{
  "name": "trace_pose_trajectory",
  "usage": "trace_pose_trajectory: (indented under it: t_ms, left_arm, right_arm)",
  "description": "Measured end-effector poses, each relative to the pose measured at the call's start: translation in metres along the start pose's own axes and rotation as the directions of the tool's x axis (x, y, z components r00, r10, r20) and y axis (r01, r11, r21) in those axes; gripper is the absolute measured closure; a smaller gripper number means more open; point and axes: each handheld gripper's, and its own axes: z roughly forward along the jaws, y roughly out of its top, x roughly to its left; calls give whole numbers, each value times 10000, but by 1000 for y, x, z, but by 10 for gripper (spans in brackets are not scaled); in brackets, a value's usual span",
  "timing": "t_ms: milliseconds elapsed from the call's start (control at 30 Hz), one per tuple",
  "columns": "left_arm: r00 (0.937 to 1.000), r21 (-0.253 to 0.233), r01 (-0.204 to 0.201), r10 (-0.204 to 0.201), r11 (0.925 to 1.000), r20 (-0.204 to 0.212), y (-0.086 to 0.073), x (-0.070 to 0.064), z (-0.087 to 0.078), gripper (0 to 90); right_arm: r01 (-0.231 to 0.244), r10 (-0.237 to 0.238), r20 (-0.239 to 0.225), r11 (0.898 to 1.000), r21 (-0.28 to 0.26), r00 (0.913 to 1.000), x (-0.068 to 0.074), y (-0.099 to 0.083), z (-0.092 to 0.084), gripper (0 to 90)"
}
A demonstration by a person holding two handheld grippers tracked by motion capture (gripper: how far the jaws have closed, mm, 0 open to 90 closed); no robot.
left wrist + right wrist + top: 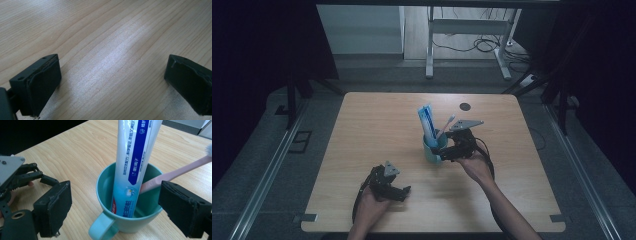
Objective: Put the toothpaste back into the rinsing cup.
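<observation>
Your left gripper (404, 191) rests low on the table (362, 150) near the front edge, jaws spread wide over bare wood. Further right, your right gripper (113, 213) stands with jaws apart on either side of the mug (126, 218), pinching nothing. Inside the mug stand a toothpaste tube (131, 167) and a pink toothbrush (172, 173).

- A teal mug (130, 202) stands upright near the middle of the wooden table, handle toward the right gripper's camera.
- A white-and-blue toothpaste tube (131, 165) stands almost upright inside it — cap end down.
- A pink toothbrush (172, 173) leans on the rim, bristles up.
</observation>
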Motion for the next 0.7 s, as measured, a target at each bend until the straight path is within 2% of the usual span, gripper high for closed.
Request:
trace_pose_trajectory:
  t_ms: [700]
  left_arm:
    - [10000,-37,28,-28,10000,-6,0,0,0,10]
  right_arm:
    - [153,-153,92,9999,51,9998,-1,-12,-16,114]
